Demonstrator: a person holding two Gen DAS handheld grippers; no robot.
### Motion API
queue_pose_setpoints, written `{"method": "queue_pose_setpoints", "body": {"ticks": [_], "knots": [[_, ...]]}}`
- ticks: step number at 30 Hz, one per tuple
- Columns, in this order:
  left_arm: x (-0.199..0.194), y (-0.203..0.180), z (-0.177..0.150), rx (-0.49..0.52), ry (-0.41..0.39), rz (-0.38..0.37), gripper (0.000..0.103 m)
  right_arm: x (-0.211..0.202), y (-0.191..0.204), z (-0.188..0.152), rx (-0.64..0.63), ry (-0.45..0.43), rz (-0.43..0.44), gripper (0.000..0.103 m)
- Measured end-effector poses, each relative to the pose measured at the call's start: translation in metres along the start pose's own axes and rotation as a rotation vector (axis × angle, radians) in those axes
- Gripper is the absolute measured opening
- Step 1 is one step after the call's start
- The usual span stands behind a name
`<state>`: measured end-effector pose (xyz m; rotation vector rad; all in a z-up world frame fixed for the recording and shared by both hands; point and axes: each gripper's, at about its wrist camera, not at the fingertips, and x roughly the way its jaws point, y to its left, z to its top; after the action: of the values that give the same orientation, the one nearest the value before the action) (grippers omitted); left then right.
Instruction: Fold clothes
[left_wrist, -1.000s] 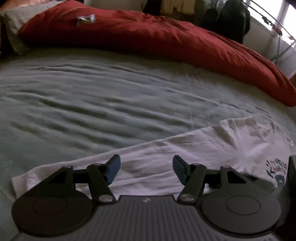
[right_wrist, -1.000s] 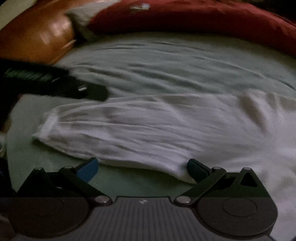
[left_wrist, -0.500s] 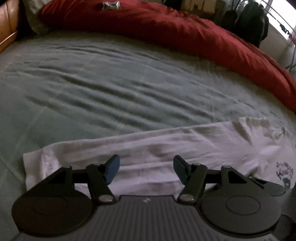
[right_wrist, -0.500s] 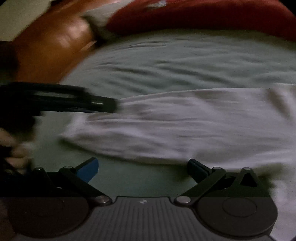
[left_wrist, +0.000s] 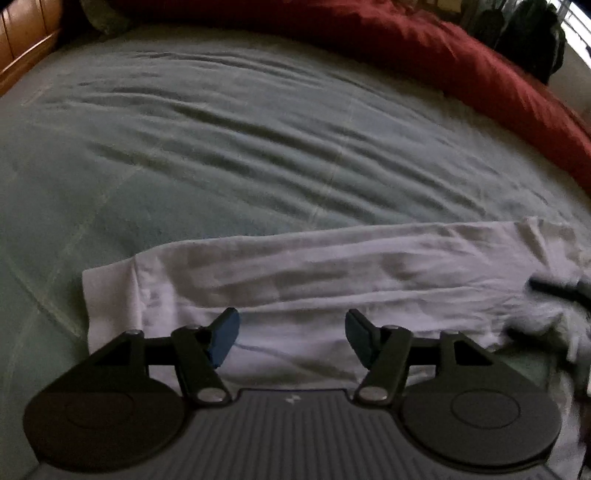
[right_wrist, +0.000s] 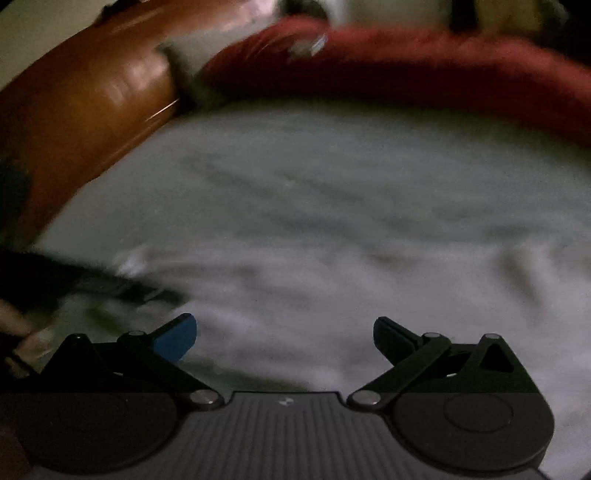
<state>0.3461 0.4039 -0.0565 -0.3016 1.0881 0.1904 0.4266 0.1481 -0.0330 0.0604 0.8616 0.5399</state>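
Note:
A white T-shirt (left_wrist: 332, 273) lies folded into a long strip across the grey-green bed sheet (left_wrist: 221, 140). My left gripper (left_wrist: 291, 336) hangs open just above the strip's near edge, close to its left end, nothing between its blue pads. In the blurred right wrist view the same shirt (right_wrist: 351, 291) spreads across the middle and right. My right gripper (right_wrist: 284, 339) stands wide open over the shirt's near edge, holding nothing. The left gripper appears there as a dark blur (right_wrist: 74, 280) at the left, with a hand (right_wrist: 18, 328) below it.
A red duvet (left_wrist: 461, 62) is bunched along the far side of the bed. A wooden bed frame (right_wrist: 81, 103) runs along the left. Dark bags (left_wrist: 524, 33) stand beyond the duvet at the upper right. The right gripper's tip (left_wrist: 554, 288) shows at the right edge.
My left gripper has dropped closer to the shirt and shifted toward its left end. The right wrist view has tilted up slightly and blurred; both grippers stay open.

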Motion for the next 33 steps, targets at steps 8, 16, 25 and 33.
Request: {"method": "queue_pose_setpoints", "body": {"ticks": [8, 16, 25, 33], "knots": [[0.012, 0.006, -0.003, 0.032, 0.013, -0.012, 0.069, 0.043, -0.076, 0.027, 0.021, 0.074, -0.282, 0.103], [0.011, 0.013, -0.002, 0.044, 0.008, -0.05, 0.07, 0.08, -0.099, 0.059, 0.016, 0.072, -0.321, 0.103], [0.011, 0.017, -0.004, -0.007, -0.013, -0.076, 0.074, -0.02, -0.126, 0.016, 0.087, 0.031, -0.508, 0.103], [0.014, -0.012, -0.009, 0.126, -0.038, 0.033, 0.077, -0.004, -0.203, -0.001, 0.225, -0.005, -0.524, 0.103]]}}
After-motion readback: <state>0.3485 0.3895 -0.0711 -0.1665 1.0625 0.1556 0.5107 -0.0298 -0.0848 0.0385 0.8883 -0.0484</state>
